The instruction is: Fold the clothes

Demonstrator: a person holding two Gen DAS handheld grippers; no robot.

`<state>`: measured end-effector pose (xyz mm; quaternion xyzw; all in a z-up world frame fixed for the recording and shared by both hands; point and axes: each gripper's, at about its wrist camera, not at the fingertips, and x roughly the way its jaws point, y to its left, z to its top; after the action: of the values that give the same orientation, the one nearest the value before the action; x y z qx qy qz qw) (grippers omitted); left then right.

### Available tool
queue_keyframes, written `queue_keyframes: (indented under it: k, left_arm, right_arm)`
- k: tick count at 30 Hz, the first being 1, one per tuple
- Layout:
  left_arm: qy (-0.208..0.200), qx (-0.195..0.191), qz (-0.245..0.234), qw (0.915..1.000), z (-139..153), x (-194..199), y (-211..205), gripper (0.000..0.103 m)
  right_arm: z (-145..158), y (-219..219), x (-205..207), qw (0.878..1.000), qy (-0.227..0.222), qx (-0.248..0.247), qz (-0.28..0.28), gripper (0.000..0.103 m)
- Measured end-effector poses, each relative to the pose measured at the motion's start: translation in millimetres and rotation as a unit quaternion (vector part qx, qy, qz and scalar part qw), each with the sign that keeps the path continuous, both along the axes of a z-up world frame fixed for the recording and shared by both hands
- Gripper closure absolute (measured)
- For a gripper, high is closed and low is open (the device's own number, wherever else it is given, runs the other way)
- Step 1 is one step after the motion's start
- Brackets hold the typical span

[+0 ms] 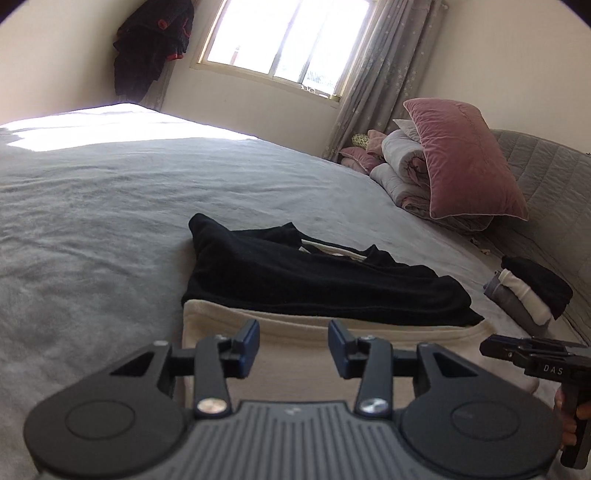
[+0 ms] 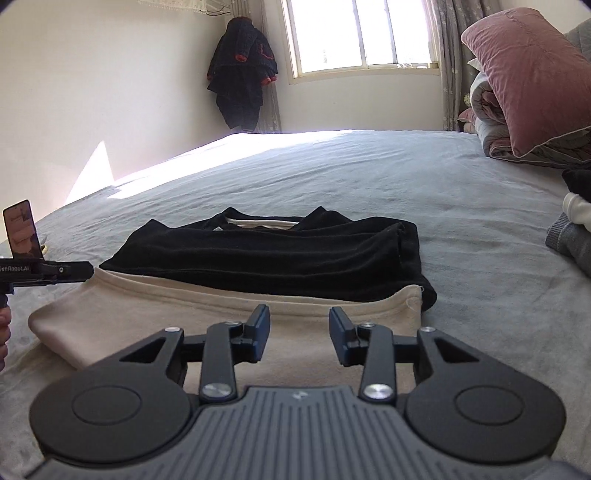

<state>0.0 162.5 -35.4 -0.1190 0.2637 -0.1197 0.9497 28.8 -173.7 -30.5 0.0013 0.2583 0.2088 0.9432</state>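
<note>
A black-and-cream top (image 1: 317,288) lies folded on the grey bed (image 1: 92,221), its cream part nearest both cameras and the black part behind it, with a strip of cream showing at the neckline.

The left tongs (image 1: 293,349) hang over the cream hem near the top's left edge, jaws apart and empty. The right tongs (image 2: 299,334) sit over the cream part toward its right edge, jaws likewise apart with nothing between the pads; only cloth shows below the gap. Whether either pair touches the fabric cannot be told.

In the left view the right device juts in at the right edge, with fingers on its handle. In the right view the left device shows at the left edge, carrying a small screen (image 2: 22,229).

A stack of folded clothes (image 1: 532,291) in black, white and grey rests by the bed's padded headboard (image 1: 546,177). Further back a pink pillow (image 1: 465,158) leans on a rolled quilt (image 1: 402,170). A dark garment (image 2: 242,74) hangs in the corner beside the window (image 2: 358,33).
</note>
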Motion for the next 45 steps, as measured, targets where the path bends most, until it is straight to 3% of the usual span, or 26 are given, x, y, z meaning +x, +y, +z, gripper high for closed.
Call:
queue_keyframes:
  k: [4,9,11,18,22,27,31,34,39,41,42,45]
  left_arm:
    - [0.022,0.056,-0.017,0.9981,-13.2,-4.8,-1.6,0.060]
    - [0.019,0.046,-0.011,0.9987,-11.2,-17.2,30.8,0.060]
    - [0.017,0.051,-0.001,0.9985,-5.5,-24.3,38.8,0.055]
    - [-0.009,0.082,-0.062,0.9947,14.5,-54.7,36.8,0.047]
    - [-0.029,0.141,-0.100,0.9845,22.9,-67.5,19.5,0.040]
    - [0.004,0.188,-0.153,0.9701,15.9,-59.4,-5.7,0.040]
    - [0.022,0.268,-0.173,0.9476,-3.7,-57.2,-19.7,0.041]
    - [0.021,0.279,-0.178,0.9433,-8.2,-59.7,-16.8,0.041]
    - [0.025,0.296,-0.174,0.9389,-6.8,-59.4,-15.7,0.057]
    - [0.030,0.295,-0.157,0.9421,-6.8,-56.7,-14.5,0.071]
    - [0.030,0.292,-0.145,0.9448,-6.1,-56.0,-13.1,0.083]
    - [0.027,0.276,-0.117,0.9537,-1.5,-57.5,-8.8,0.091]
  right_arm:
    - [-15.3,7.4,-4.8,0.999,0.019,-0.044,0.026,0.063]
    - [-13.1,-29.6,-11.7,0.999,0.017,-0.044,0.000,0.063]
    - [-8.7,-41.9,-17.9,0.999,0.018,-0.035,0.003,0.063]
    - [1.0,-47.5,-41.0,0.998,0.008,-0.054,0.039,0.056]
    - [2.7,-38.0,-51.0,0.992,0.000,-0.088,0.086,0.056]
    - [0.3,-24.6,-54.6,0.984,0.007,-0.120,0.129,0.056]
    - [-10.3,-23.0,-48.6,0.980,0.014,-0.155,0.125,0.056]
    - [-14.6,-30.0,-46.0,0.980,0.010,-0.158,0.120,0.059]
    - [-18.1,-27.8,-46.2,0.976,-0.006,-0.183,0.121,0.067]
    - [-19.6,-24.3,-48.0,0.972,-0.018,-0.201,0.118,0.081]
    - [-19.2,-23.2,-48.3,0.972,-0.021,-0.203,0.116,0.088]
    - [-12.1,-22.6,-50.3,0.975,-0.032,-0.196,0.102,0.092]
